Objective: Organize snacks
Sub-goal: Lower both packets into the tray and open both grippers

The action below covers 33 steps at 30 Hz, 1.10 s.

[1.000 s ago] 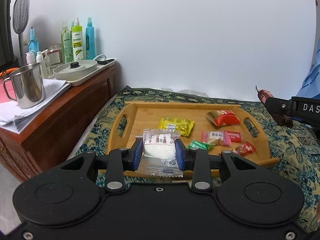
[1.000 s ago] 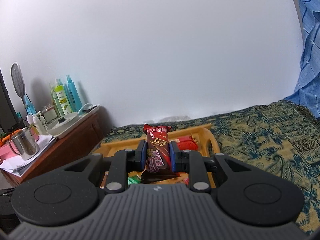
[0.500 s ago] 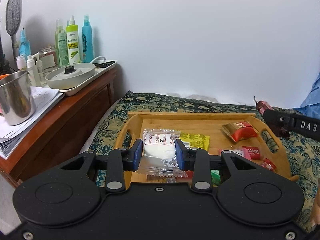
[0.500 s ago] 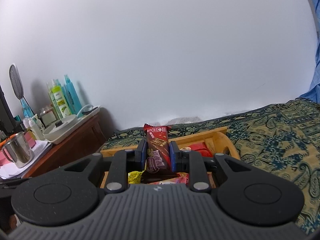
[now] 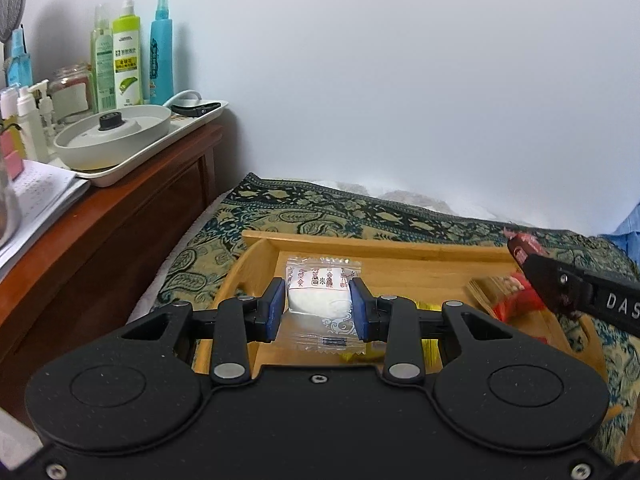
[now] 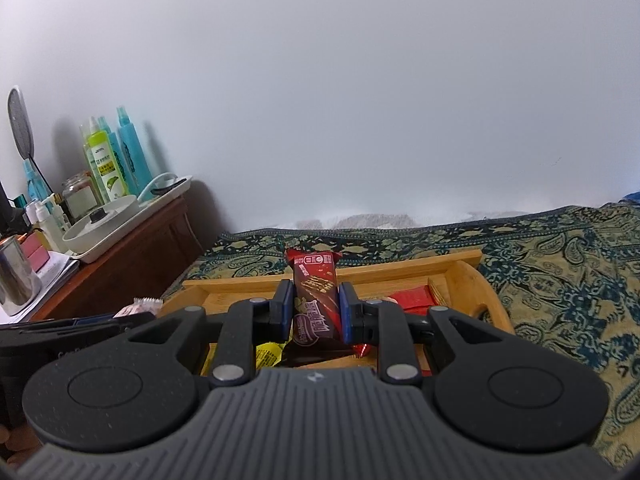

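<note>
- Standing at the far left is a wooden cabinet (image 5: 120, 216), the surface that carries a pale tray (image 5: 160, 148) with a covered white pan (image 5: 112, 136) on it; behind them three spray bottles (image 5: 127, 52) stand upright against the wall, and a steel mug (image 6: 16, 280) sits near a stack of papers (image 5: 36, 196).
- Beside the cabinet lies the bed, covered with a green-and-gold paisley cloth (image 6: 560, 280), and on that cloth rests a bamboo tray (image 5: 400, 246) with a handle slot at each end.
- My left tool (image 5: 318, 312) pinches a clear-wrapped white snack (image 5: 320, 300) between its blue pads (image 5: 276, 308); the packet stands upright over the left end of the bamboo tray, its crimped lower edge hanging below the pads.
- A yellow packet (image 6: 268, 356) lies on the tray floor just under and between my two tools; only part of it shows.
- My right tool (image 6: 316, 310) grips a dark red chocolate wafer bar (image 6: 316, 300), which stands upright with its top end rising above the pads, over the middle of the tray.
- A small red foil candy (image 6: 362, 349) peeks out just below the right pad; whether it touches the bar I cannot tell.
- Red packets (image 6: 412, 298) lie in the tray's right part, near the right handle slot.
- From the left camera, my right tool comes in from the right edge, with the bar's end poking past its tip above the red packets.
</note>
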Tool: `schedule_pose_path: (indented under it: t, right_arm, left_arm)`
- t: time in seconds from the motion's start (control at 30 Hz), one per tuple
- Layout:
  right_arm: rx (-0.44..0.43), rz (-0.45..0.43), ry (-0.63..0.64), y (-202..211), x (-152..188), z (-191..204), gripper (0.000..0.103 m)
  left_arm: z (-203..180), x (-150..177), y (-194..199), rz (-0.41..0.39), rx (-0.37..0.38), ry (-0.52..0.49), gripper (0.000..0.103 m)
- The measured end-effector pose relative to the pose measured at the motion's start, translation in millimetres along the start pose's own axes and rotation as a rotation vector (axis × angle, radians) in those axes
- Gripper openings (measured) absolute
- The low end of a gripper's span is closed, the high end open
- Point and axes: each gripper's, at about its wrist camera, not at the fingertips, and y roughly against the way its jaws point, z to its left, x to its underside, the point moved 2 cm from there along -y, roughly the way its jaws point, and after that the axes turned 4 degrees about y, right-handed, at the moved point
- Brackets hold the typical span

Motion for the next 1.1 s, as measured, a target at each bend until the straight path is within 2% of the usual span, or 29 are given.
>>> schedule_pose_path:
  t: [0.3, 0.53, 1.1]
  right_arm:
    - [-0.008, 0.084, 0.007, -39, -5, -2, 0.028]
    - [-0.004, 0.141, 0.025, -63, 5, 3, 0.028]
    - [0.025, 0.207, 0.056, -86, 24, 3, 0.028]
  left_arm:
    - [2, -7, -40, 0.037, 0.007, 0.001, 0.033]
    - [9, -1, -65, 0.063, -0.026, -0.008, 0.033]
    - [11, 19, -90, 0.098, -0.03, -0.027, 0.033]
